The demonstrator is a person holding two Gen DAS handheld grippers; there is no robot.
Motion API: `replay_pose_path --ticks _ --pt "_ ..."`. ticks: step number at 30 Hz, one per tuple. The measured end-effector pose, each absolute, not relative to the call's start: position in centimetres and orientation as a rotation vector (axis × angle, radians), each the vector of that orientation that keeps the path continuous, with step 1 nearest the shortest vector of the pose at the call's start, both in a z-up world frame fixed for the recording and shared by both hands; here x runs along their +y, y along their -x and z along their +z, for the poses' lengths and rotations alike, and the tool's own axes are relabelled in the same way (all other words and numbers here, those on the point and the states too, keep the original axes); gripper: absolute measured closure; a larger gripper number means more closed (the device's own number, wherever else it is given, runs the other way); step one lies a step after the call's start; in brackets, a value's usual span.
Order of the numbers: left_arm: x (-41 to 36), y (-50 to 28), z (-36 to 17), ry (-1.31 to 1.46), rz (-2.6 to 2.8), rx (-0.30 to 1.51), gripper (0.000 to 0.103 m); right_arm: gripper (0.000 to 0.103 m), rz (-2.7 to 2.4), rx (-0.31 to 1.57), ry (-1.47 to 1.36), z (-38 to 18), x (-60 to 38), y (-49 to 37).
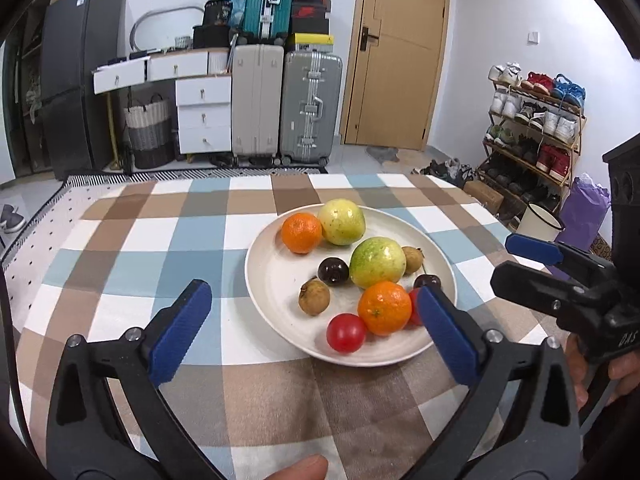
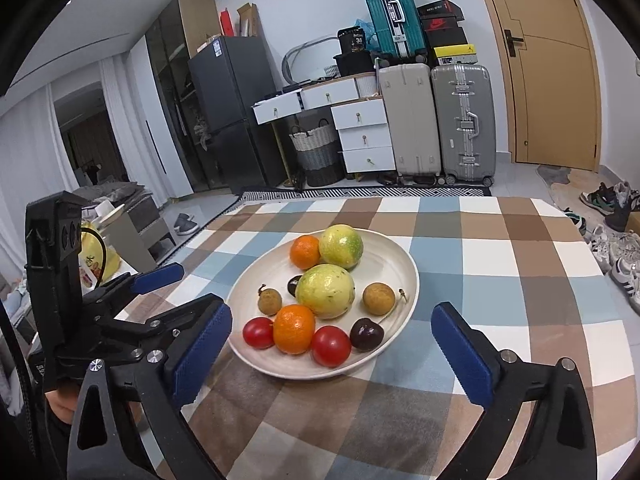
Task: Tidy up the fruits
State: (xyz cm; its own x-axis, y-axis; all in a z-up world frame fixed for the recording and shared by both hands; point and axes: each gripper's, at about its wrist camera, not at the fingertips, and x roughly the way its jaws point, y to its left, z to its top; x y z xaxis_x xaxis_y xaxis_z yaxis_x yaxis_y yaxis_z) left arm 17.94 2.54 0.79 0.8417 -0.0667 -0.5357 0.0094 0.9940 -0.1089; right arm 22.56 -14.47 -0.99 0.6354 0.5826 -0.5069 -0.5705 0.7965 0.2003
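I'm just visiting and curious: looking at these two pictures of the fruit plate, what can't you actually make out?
- Second red tomato: left wrist view, mostly hidden behind the left gripper's finger.
- Dark plum: right wrist view, half hidden behind the green-yellow fruit.
- White plate: nothing shows what lies under the fruit, in either view.

White walls and a pale tiled floor [image 2: 516, 176]; a wooden door [image 1: 400, 52], suitcases [image 1: 280, 104], white drawers [image 1: 202, 116], a dark fridge [image 2: 228, 112], and what seems a curtain [image 2: 28, 136] at the far left.
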Motion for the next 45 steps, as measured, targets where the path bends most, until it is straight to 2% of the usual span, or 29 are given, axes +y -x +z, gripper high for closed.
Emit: replay_pose_path --ticks 23,45 --pt "0.8 -7.7 1.7 0.073 0.000 0.483 0.001 0.001 0.698 0.464 0.009 -1.0 -17.7 -14.6" --pt "2.0 -6.7 1.0 0.099 0.039 0.476 0.001 0.000 0.673 0.409 0.040 -1.4 -17.4 -13.2"
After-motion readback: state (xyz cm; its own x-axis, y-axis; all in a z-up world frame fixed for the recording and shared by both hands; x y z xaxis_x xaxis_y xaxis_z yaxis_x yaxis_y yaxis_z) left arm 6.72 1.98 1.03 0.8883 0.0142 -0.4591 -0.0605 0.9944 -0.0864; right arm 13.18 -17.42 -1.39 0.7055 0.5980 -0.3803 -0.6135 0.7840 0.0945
